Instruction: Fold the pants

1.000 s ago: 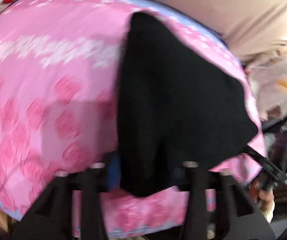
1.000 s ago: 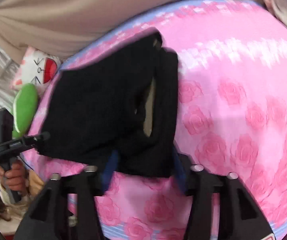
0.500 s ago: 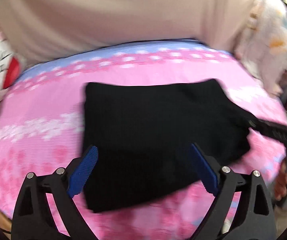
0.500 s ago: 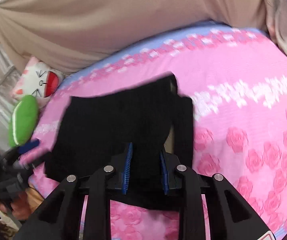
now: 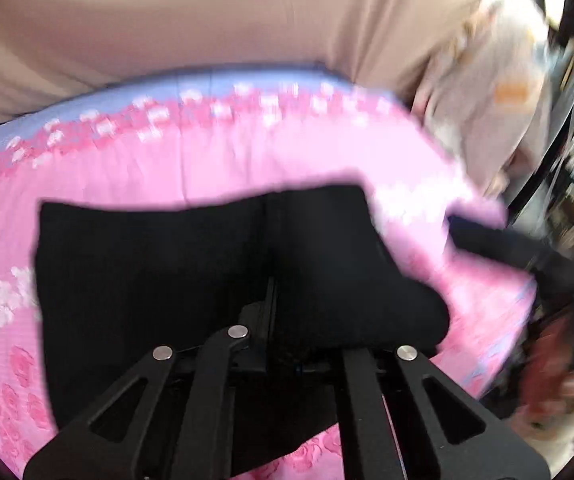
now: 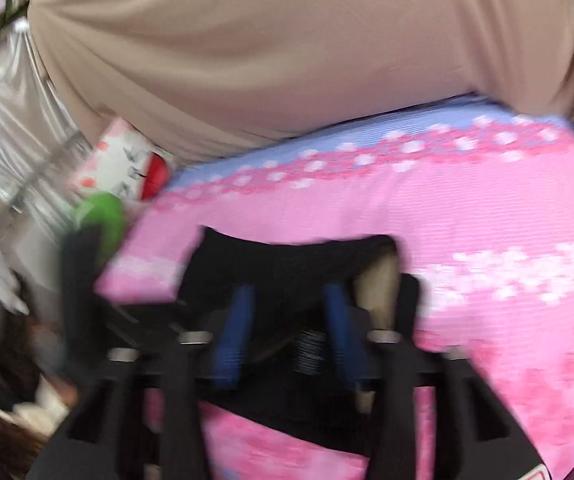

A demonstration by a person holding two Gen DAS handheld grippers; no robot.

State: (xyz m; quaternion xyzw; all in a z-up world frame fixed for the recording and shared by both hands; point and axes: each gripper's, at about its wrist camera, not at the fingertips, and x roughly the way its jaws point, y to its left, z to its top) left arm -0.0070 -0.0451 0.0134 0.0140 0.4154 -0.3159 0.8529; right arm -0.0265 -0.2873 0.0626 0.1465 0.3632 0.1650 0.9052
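The black pants (image 5: 191,280) lie folded in a compact block on the pink rose-print bedspread (image 5: 247,160). Left of the pants' midline, the left gripper (image 5: 271,300) has its 2 jaws pressed together above the cloth, seemingly holding nothing. Further right, the right gripper (image 6: 287,312) is opening, with no fabric pinched. The fold looks finished; the next move is probably smoothing or withdrawing.
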